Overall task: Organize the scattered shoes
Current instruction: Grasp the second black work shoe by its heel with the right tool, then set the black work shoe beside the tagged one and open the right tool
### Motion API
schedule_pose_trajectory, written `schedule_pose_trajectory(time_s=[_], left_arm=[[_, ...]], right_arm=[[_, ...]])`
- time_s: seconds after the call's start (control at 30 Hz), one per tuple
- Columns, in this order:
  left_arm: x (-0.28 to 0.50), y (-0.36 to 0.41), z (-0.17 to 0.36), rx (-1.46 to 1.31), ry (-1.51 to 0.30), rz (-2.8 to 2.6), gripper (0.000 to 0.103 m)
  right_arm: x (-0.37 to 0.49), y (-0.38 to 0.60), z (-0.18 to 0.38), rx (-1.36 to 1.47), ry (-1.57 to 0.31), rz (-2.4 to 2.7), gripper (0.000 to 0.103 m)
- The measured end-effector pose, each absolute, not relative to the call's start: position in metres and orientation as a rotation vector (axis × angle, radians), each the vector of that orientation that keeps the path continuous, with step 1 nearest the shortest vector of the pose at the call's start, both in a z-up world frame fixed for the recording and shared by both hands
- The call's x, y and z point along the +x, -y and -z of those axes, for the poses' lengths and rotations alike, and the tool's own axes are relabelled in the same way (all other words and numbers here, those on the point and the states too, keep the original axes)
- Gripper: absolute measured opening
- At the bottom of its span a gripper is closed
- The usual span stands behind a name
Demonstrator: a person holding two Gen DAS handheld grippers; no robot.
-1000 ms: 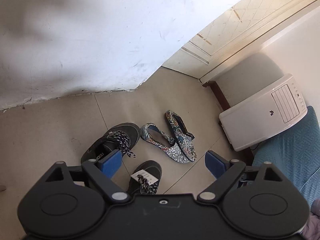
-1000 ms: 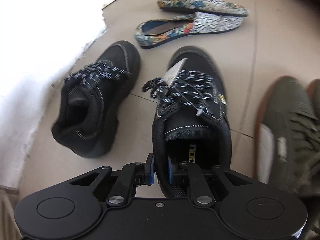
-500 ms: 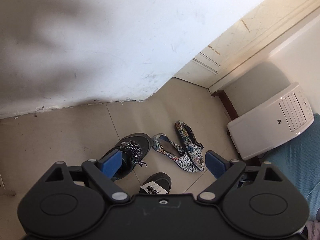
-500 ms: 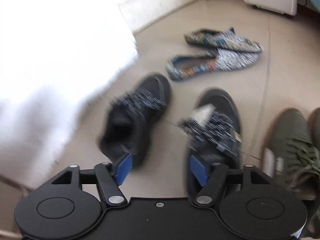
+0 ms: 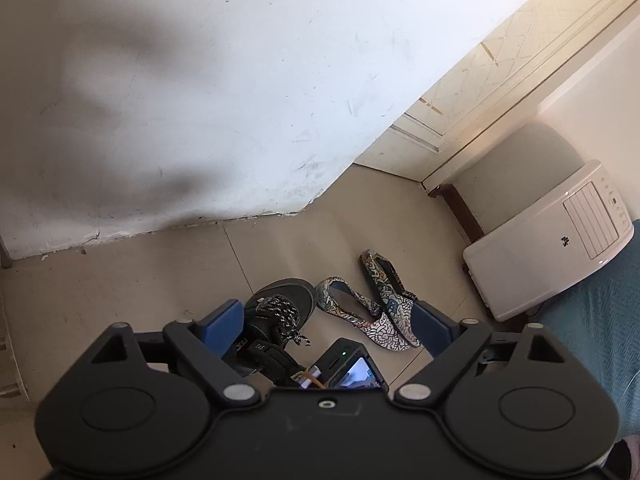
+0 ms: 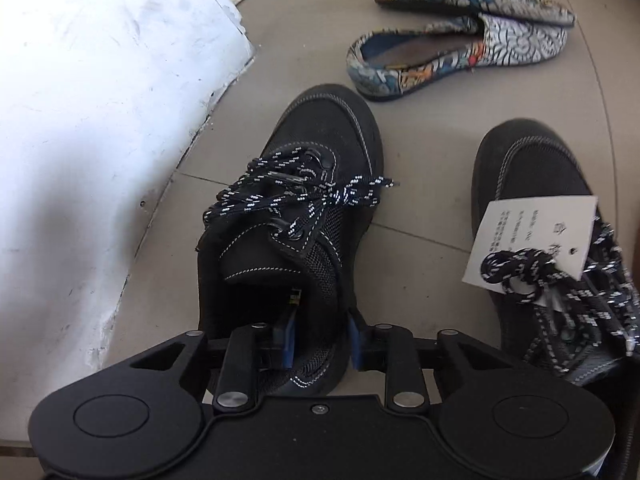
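Closing on the side wall of one black shoe (image 6: 296,216) at centre frame, the right gripper (image 6: 320,344) is pinching it, one pad inside. Two black shoes and two patterned slippers (image 6: 460,52) are lying on open tile beside the white wall edge (image 6: 100,120), upper left. The left gripper (image 5: 328,320) is hanging wide, holding nothing.

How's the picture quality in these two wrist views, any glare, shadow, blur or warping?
Left wrist view: a soft grey shadow darkens the upper left of the white wall, and fisheye warping slants the floor line; the air cooler looks sharp. Right wrist view: the wall is blown out by glare, the black shoe in the right gripper is crisp, and the patterned slippers are slightly soft.
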State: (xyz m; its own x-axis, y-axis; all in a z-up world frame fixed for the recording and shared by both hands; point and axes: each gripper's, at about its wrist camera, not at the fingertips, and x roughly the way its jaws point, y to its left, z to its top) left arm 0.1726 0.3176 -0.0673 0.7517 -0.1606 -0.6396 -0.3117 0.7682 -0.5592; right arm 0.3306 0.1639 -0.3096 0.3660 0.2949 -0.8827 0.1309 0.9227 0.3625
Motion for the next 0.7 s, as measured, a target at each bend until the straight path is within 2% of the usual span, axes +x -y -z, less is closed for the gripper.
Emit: schedule_pose_trajectory(time_s=[0.2,0.57,0.63,0.7], left_arm=[[0.173,-0.314,0.069,-0.705,-0.733,-0.086,0.090],[0.165,-0.308,0.060,-0.687,-0.715,-0.079,0.090],[0.164,-0.307,0.059,-0.687,-0.712,-0.078,0.090],[0.163,-0.307,0.058,-0.687,-0.712,-0.076,0.090]], right_arm=[[0.307,-0.162,0.307,0.255,-1.196,-0.030,0.012],[0.231,-0.136,0.304,0.344,-1.240,0.009,0.015],[0.226,-0.125,0.296,0.390,-1.218,-0.023,0.022],[0.220,-0.115,0.283,0.411,-1.182,-0.062,0.060]])
